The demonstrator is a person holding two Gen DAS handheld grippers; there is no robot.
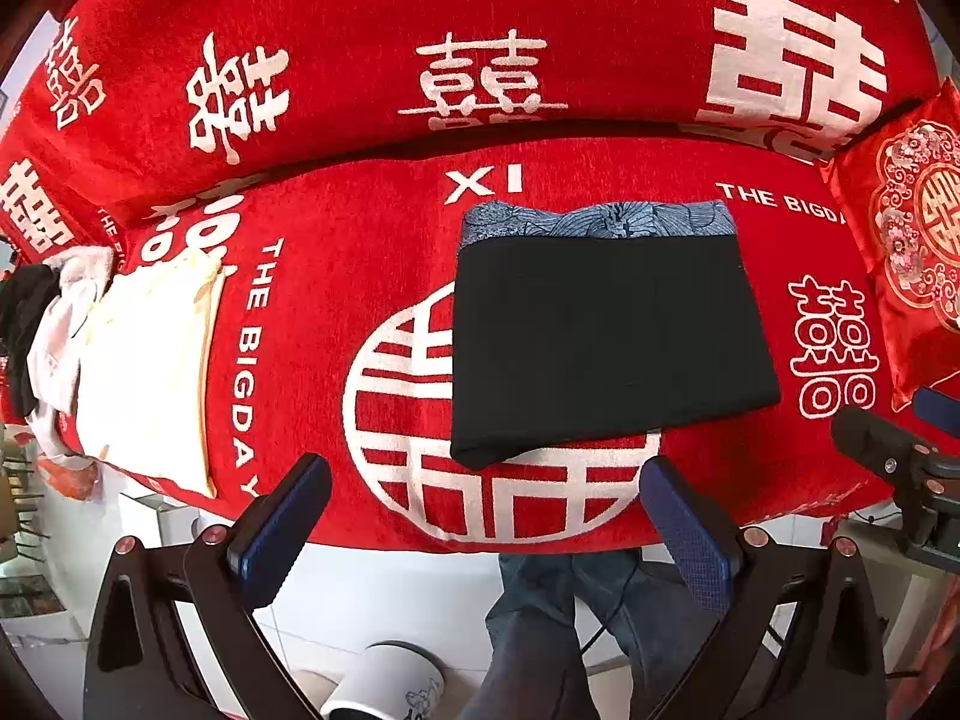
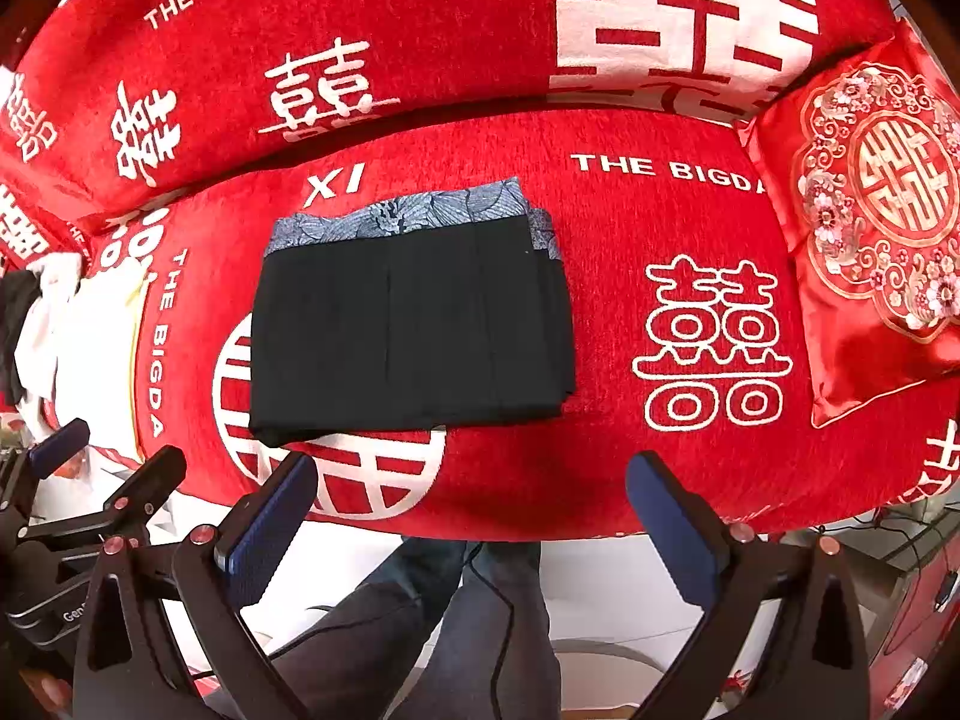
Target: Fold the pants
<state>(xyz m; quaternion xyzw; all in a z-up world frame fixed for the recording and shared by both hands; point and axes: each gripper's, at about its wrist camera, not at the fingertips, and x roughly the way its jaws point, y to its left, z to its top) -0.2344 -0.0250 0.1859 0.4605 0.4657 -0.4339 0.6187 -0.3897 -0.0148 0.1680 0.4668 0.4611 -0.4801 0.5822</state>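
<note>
Red sofa cover (image 1: 336, 312), printed with white double-happiness characters and English lettering, spreads over seat and backrest and fills most of both views. Red embroidered cushion (image 2: 870, 252) stands at the far right of the seat, well apart from the garment. Pile of pale folded clothes (image 1: 144, 372), cream and white with some dark cloth behind, lies at the left end of the seat. Black pants (image 1: 606, 342) lie near the middle of the seat on the large round white emblem, folded into a compact rectangle with layered edges visible along the right side; a strip of blue patterned fabric (image 1: 600, 219) shows along the far edge — whether lining, waistband or a separate piece underneath cannot be told. Judged from this, the folding looks essentially done: edges are fairly square, nothing trails loose, and at most a last squaring-up or a move to the left-hand pile remains. Left gripper (image 1: 486, 516) hovers off the near edge of the seat, fingers spread wide, holding nothing and touching nothing. Right gripper (image 2: 471, 507) — likewise spread wide and empty — hangs just short of the near edge, clear of the pants. Person's legs (image 2: 480, 618) in dark trousers appear below, between the fingers.
</note>
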